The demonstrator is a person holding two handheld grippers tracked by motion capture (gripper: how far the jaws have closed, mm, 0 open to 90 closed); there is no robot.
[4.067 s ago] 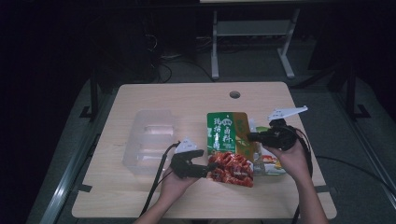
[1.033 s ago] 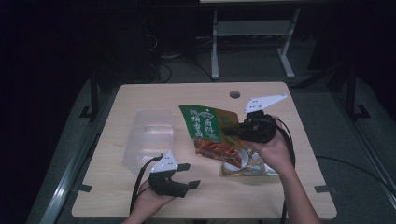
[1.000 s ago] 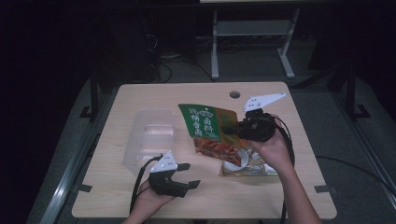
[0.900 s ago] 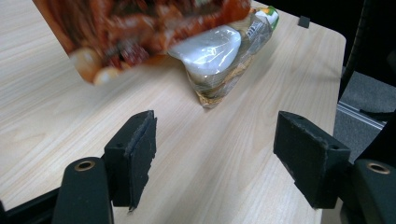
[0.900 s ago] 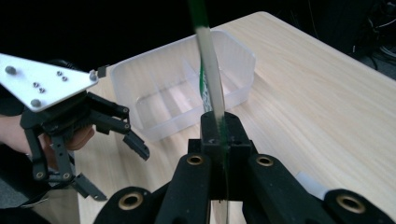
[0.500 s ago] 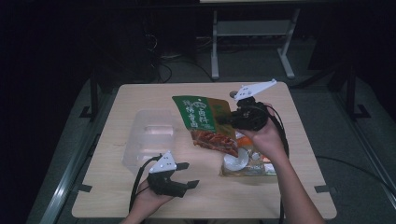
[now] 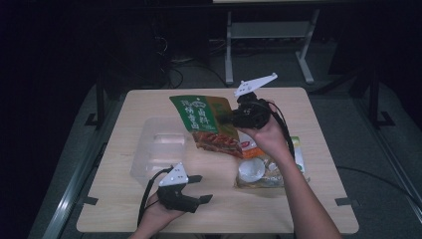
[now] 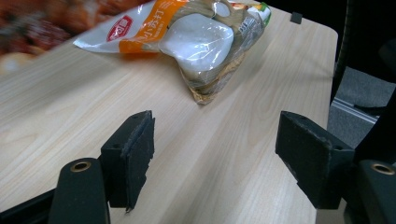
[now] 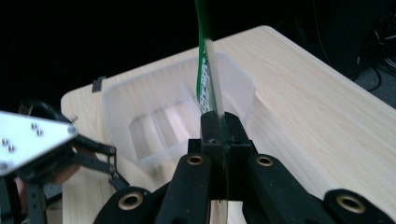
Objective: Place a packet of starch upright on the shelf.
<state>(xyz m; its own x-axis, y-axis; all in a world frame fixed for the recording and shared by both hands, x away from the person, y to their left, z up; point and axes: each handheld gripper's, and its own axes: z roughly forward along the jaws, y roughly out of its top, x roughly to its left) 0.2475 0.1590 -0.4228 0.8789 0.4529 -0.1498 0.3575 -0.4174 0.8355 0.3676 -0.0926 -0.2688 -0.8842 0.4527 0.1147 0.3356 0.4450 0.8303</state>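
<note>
The right gripper [image 7: 234,117] has its fingers clenched on the edge of the green snack packet [image 7: 209,124], lifted off the counter [image 7: 318,119] at frame centre, its long axis slanting down to the right. The clear tray [image 7: 159,149] lies just left of and below it (plausibly the drop point). The left gripper [image 7: 201,189], lower left, rests with fingers released and nothing between them.

The bench [image 7: 328,199] has a pale, matt wood-grain top. The green snack pouch [image 7: 201,117] is glossy printed plastic film. The clear food bag [image 8: 205,42] is shiny, crinkled plastic. The divided container [image 9: 154,116] is frosted, translucent plastic. The left gripper [image 8: 215,158] bears matt black pads with rough, frayed edges.
</note>
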